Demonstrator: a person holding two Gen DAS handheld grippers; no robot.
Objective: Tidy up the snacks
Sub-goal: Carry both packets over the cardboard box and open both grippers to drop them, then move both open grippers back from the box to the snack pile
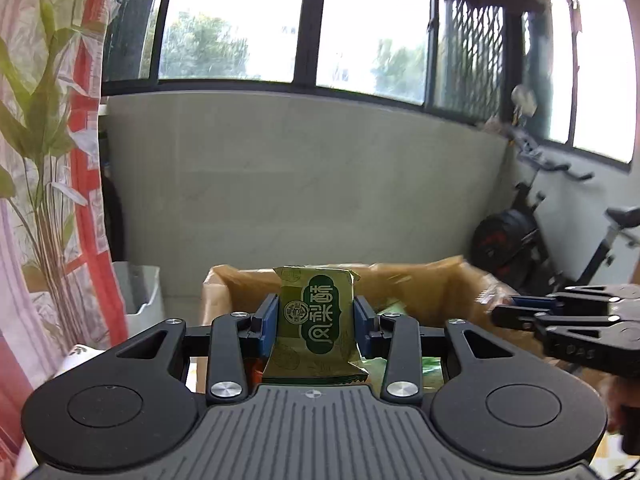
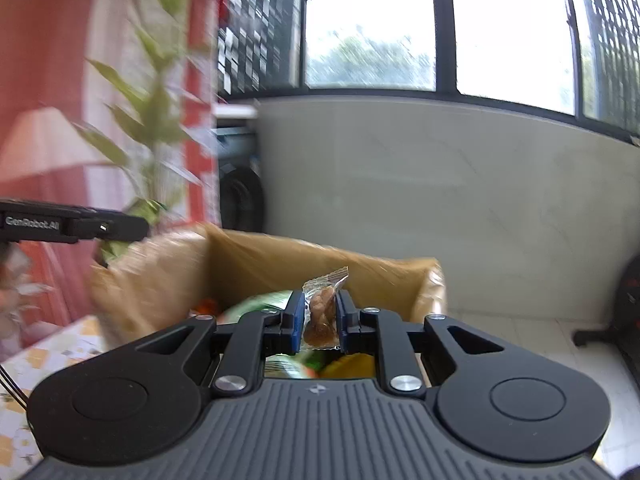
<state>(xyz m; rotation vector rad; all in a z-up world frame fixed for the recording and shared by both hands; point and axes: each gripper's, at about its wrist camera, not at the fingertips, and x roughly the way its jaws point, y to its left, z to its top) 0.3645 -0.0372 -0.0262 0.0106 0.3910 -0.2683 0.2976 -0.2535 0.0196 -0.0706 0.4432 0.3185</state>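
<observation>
Above an open cardboard box [image 1: 420,292], the left gripper [image 1: 316,316] pinches a green packet [image 1: 316,320] with Chinese lettering; the right gripper [image 2: 319,316], near the box's far wall, clamps a clear-wrapped brown snack [image 2: 320,312].

a leafy plant [image 1: 36,128] by the window [image 1: 240,20], exercise bike [image 1: 532,232] at the wall.
</observation>
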